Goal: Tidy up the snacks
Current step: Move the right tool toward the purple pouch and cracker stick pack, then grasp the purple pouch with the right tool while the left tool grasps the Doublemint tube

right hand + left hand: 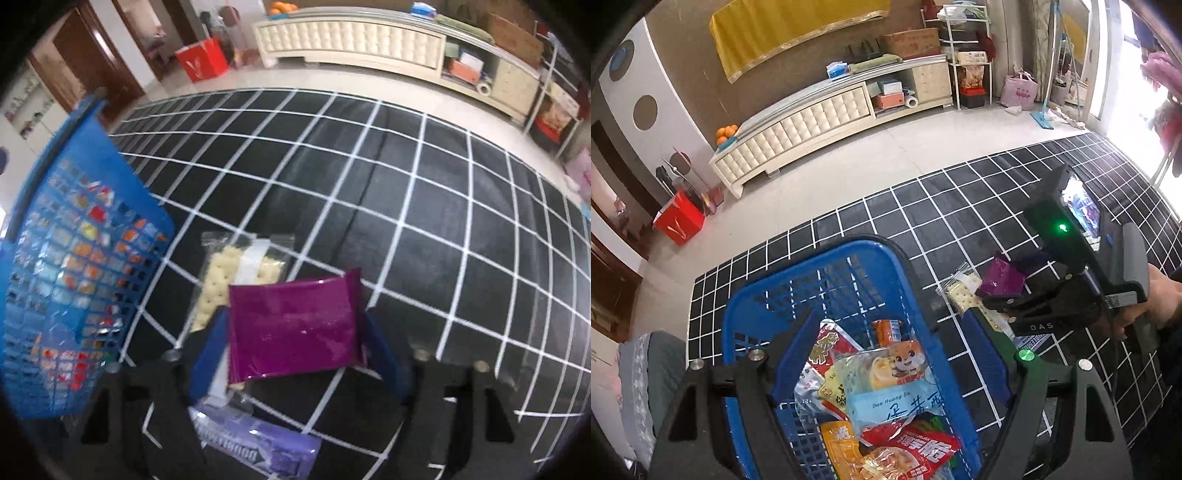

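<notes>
One purple packet (291,328) (glossy) between right tool (299,350) fingers

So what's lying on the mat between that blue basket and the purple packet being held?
A clear pack of pale crackers lies between the blue basket and the purple packet in the right hand-held gripper; the right wrist view shows it best.
</notes>
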A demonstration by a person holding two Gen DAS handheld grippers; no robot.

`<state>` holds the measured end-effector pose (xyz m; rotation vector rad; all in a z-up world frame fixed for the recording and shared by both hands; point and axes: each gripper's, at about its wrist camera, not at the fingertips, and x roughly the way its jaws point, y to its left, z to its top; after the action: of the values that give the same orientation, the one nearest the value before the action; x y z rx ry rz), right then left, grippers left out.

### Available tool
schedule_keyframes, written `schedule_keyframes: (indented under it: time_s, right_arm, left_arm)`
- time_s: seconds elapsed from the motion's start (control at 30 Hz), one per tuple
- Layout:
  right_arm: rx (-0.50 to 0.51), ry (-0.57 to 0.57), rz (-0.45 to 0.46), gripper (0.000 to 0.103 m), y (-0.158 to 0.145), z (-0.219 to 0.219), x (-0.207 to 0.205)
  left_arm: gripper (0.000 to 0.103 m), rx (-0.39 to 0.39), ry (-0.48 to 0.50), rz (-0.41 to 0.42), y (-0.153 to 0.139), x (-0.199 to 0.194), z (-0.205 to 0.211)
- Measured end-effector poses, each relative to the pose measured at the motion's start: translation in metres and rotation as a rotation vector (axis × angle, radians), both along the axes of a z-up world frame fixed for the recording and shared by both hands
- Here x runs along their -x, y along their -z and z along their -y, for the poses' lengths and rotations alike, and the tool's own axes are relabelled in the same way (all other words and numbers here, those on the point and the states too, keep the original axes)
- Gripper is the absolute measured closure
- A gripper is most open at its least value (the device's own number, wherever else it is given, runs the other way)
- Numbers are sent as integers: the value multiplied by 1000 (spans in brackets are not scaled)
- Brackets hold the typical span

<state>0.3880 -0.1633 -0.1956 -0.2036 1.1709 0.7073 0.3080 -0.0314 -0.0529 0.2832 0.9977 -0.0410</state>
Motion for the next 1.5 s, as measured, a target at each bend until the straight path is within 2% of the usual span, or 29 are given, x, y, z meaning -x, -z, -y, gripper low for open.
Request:
schedule_keyframes:
  time_s: [0.03,0.1,0.53,0.7,0.8,1.13,1.23,1.4,1.5]
  right_arm:
    - [-3,-5,4,44,-1,4,4]
    - [-7,2,21,46,-4,14,12]
    - [-145,118,136,47,-62,90,58]
    - [-126,166,141,47,-68,89,56]
    - [-154,186,129,47,-72,98,58]
    - [-138,208,108,47,-56,121,64]
    - [-131,217,78,47,-44,127,61]
    - [-71,202,52,46,-29,123,62]
    - [-54,180,53,46,-27,118,66]
  left_arm:
    - [25,1,2,-2,0,0,2]
    - [25,2,9,-2,-2,1,7]
    - [25,-67,121,-39,4,7,72]
    - [25,-105,170,-73,9,2,94]
    - [25,-129,238,-129,20,-3,108]
    - [25,-219,366,-345,67,-24,153]
    - [25,-273,399,-366,86,-24,164]
    - [26,-291,398,-401,112,-28,169]
    - [32,-278,403,-415,119,-29,167]
